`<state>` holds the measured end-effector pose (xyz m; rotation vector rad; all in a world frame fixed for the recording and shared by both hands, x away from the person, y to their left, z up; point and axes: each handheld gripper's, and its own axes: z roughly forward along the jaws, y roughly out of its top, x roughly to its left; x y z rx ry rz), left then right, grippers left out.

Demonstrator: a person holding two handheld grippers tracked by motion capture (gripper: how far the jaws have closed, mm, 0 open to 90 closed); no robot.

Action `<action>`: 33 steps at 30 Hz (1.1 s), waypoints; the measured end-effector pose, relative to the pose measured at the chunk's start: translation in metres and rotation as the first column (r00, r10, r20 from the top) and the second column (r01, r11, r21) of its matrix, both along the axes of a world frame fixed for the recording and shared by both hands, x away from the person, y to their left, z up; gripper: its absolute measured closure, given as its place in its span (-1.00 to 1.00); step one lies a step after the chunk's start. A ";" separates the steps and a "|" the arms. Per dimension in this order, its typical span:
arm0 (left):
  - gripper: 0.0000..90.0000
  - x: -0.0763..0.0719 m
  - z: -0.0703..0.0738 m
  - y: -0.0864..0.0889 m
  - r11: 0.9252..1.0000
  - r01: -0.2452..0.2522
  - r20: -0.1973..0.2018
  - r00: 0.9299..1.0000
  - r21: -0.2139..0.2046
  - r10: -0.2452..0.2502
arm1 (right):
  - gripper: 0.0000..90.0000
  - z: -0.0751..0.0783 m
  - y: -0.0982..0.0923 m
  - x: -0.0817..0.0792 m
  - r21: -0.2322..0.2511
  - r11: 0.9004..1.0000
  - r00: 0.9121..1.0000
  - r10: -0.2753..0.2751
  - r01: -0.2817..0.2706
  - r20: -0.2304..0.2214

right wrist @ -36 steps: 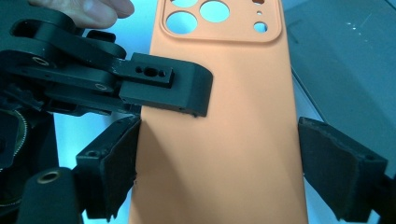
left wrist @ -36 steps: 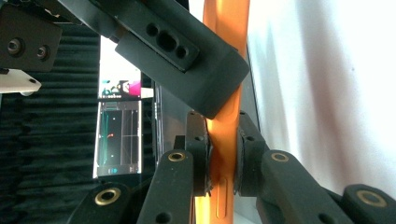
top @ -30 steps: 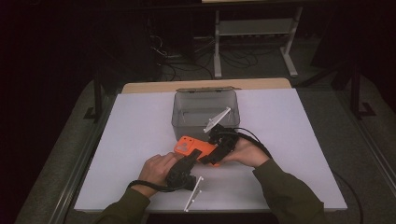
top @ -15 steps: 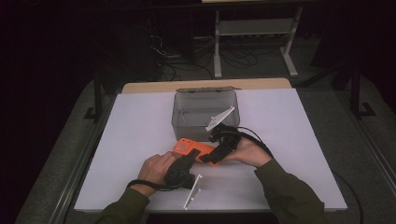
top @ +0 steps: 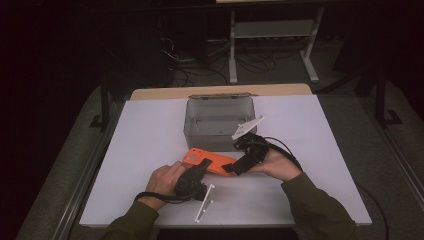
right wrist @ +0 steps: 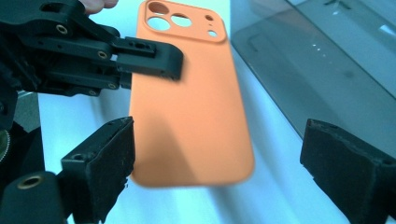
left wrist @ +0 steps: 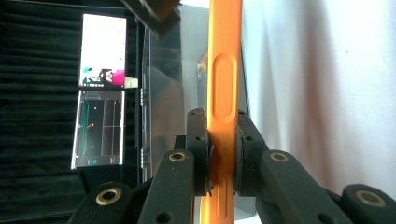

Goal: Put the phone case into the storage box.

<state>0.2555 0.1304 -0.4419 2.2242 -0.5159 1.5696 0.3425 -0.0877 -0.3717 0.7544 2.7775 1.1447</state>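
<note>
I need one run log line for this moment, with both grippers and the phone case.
left gripper: shut on phone case | right gripper: open, jaws just opening, apart from case | box: behind case

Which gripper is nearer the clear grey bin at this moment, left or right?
Right. The right gripper sits just in front of the grey bin, jaws open around the orange phone case. The left gripper, clamped on the case's edge, is nearer the person.

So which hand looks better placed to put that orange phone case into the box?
Probably the left: its tool is clamped on the case's edge. The right tool stands open beside the case, its pads off it. The box sits just beyond.
</note>
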 end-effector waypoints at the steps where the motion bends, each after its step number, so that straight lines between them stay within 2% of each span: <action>1: 0.77 0.000 0.000 0.000 1.000 -0.002 -0.002 1.000 0.003 0.002 | -0.81 0.000 -0.004 -0.001 0.010 1.000 1.000 -0.005 0.005 0.003; 8: 0.77 0.000 0.000 0.002 1.000 -0.008 -0.009 1.000 0.005 0.008 | -0.90 -0.004 -0.027 -0.006 0.028 0.998 0.998 -0.059 0.058 0.036; 11: 0.77 0.001 0.000 0.003 1.000 -0.012 -0.014 1.000 -0.002 0.011 | -0.93 -0.006 -0.038 -0.010 0.065 0.995 0.996 -0.077 0.074 0.050; 14: 0.77 0.001 0.001 0.004 1.000 -0.015 -0.009 1.000 0.002 0.015 | -0.96 -0.010 -0.049 -0.016 0.070 0.991 0.990 -0.122 0.117 0.074; 18: 0.77 0.001 0.002 0.004 1.000 -0.016 -0.014 1.000 -0.003 0.016 | -0.97 -0.020 -0.063 -0.024 0.089 0.982 0.981 -0.176 0.168 0.084; 20: 0.77 0.001 0.002 0.004 1.000 -0.017 -0.017 1.000 -0.007 0.017 | -0.98 -0.026 -0.070 -0.029 0.093 0.976 0.975 -0.204 0.196 0.089; 24: 0.77 0.002 0.003 0.004 1.000 -0.019 -0.034 0.999 -0.022 0.018 | -0.98 -0.037 -0.082 -0.038 0.106 0.961 0.957 -0.266 0.255 0.112; 26: 0.77 0.002 0.003 0.004 1.000 -0.022 -0.040 0.999 -0.023 0.021 | -0.98 -0.042 -0.086 -0.041 0.116 0.953 0.947 -0.295 0.281 0.131; 30: 0.77 0.003 0.006 0.004 0.998 -0.028 -0.070 0.997 -0.050 0.024 | -0.98 -0.050 -0.095 -0.047 0.142 0.930 0.922 -0.359 0.340 0.147; 33: 0.77 0.005 0.008 0.005 0.996 -0.040 -0.101 0.994 -0.074 0.032 | -0.98 -0.055 -0.099 -0.051 0.146 0.918 0.908 -0.389 0.369 0.156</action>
